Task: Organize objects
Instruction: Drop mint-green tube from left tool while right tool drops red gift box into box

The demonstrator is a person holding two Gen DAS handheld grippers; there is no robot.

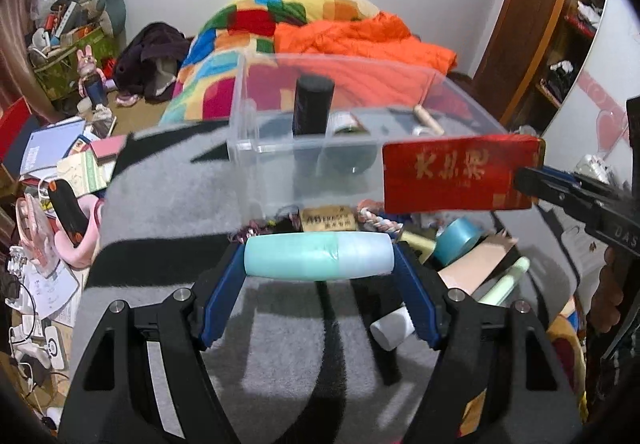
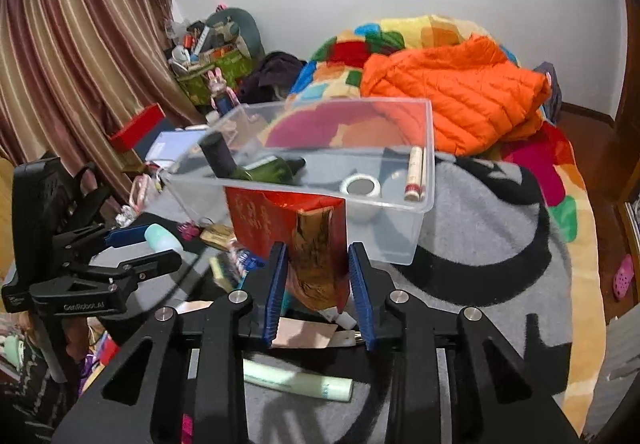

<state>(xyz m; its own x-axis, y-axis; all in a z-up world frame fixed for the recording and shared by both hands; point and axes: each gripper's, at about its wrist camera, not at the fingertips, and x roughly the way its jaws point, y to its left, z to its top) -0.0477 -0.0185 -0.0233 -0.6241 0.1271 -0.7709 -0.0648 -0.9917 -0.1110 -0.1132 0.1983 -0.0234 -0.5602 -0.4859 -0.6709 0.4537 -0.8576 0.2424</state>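
Above a grey-and-black rug (image 2: 480, 244) at the foot of a cluttered bed, my left gripper (image 1: 319, 256) is clamped end to end on a mint-and-pale-blue bottle (image 1: 318, 256), held level just short of the near wall of a clear plastic bin (image 2: 400, 240). My right gripper (image 2: 318, 268) pinches a red-and-gold box (image 2: 288, 224) by its lower end, upright, just in front of the bin's near rim. Inside the bin already: a dark green bottle (image 2: 272, 169) lying toward the left wall, a roll of white tape (image 2: 360, 185) near the middle, and a cream tube (image 2: 416, 173) along the right wall. A pale green tube (image 2: 298, 384), a teal tape roll (image 1: 458, 240) and other small items lie loose on the rug near me. To drop both cleanly, I judge each load should clear the rim before I let go, the box going to the open floor at the front, the bottle lowered flat so it cannot roll into the tape.
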